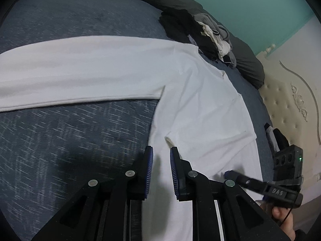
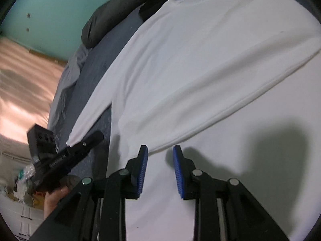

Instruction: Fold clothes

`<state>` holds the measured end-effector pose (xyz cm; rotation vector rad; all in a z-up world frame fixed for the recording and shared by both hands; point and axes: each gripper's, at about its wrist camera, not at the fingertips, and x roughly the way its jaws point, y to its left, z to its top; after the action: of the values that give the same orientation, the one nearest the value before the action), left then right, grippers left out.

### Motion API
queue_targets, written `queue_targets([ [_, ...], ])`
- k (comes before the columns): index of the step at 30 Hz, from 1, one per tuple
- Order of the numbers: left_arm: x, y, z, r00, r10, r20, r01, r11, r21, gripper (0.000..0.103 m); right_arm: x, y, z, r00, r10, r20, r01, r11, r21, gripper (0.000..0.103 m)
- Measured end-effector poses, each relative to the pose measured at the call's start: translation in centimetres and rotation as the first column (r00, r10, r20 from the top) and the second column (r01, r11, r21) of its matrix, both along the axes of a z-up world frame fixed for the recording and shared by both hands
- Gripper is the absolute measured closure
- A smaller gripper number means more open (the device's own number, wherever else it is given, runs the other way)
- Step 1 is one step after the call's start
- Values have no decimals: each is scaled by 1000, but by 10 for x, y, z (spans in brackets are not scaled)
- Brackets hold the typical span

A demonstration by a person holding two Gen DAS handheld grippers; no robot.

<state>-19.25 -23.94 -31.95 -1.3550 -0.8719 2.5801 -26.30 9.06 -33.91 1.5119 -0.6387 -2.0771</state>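
Observation:
A white long-sleeved shirt (image 1: 200,104) lies flat on a blue-grey bed cover (image 1: 70,140). One sleeve (image 1: 80,70) stretches across to the left. My left gripper (image 1: 161,151) hovers open just over the shirt's side edge, nothing between its blue pads (image 1: 149,160). The right gripper (image 1: 229,173) shows at the lower right, low over the shirt. In the right wrist view the shirt (image 2: 200,60) fills the frame, a sleeve (image 2: 230,92) folded across its body. My right gripper (image 2: 160,150) is open just above the cloth beside that sleeve's hem. The left gripper (image 2: 96,136) points at the shirt's far edge.
A pile of dark and pale clothes (image 1: 200,32) sits beyond the shirt, against a dark grey duvet (image 1: 248,70). A cream tufted headboard (image 1: 291,104) stands to the right, with a teal wall (image 1: 250,10) behind. The bed's edge (image 2: 66,84) drops to a pinkish floor (image 2: 24,80).

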Motion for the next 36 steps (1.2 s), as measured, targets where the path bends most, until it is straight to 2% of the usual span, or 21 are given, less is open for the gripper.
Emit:
queue_targets([
  [5, 4, -11, 3, 1000, 13, -10, -13, 1000, 11, 84, -3, -19, -13, 999, -26, 35, 26, 1000, -9, 78],
  [7, 5, -13, 4, 1000, 18, -12, -18, 1000, 15, 84, -6, -22, -18, 998, -41, 50, 42, 999, -17, 85],
  [9, 6, -16, 4, 1000, 22, -14, -22, 1000, 20, 84, -5, -22, -19, 998, -48, 44, 49, 998, -28, 98],
  [12, 7, -20, 6, 999, 27, -18, -26, 999, 27, 84, 3, -19, -17, 998, -60, 32, 61, 997, -46, 101],
  [17, 6, -20, 8, 999, 26, -23, -26, 999, 32, 84, 15, -12, -4, 995, -90, 32, 93, 990, -110, 101],
  [19, 6, -19, 7, 1000, 23, -21, -23, 999, 33, 84, 13, -12, -5, 996, -88, 30, 90, 992, -86, 101],
  [24, 5, -17, 6, 1000, 13, -16, -13, 999, 29, 84, 11, -10, -22, 991, -99, 86, 105, 992, -66, 101],
  [30, 6, -23, 3, 999, 32, -10, -31, 999, 38, 84, 11, -14, -20, 992, -83, 94, 88, 994, -58, 98],
  [34, 8, -28, 2, 999, 50, -10, -50, 998, 46, 84, 18, 4, -3, 998, -56, 20, 56, 998, -24, 92],
  [36, 9, -31, 2, 998, 59, -10, -59, 997, 50, 84, 23, 16, 6, 999, -43, -29, 42, 999, -15, 81],
])
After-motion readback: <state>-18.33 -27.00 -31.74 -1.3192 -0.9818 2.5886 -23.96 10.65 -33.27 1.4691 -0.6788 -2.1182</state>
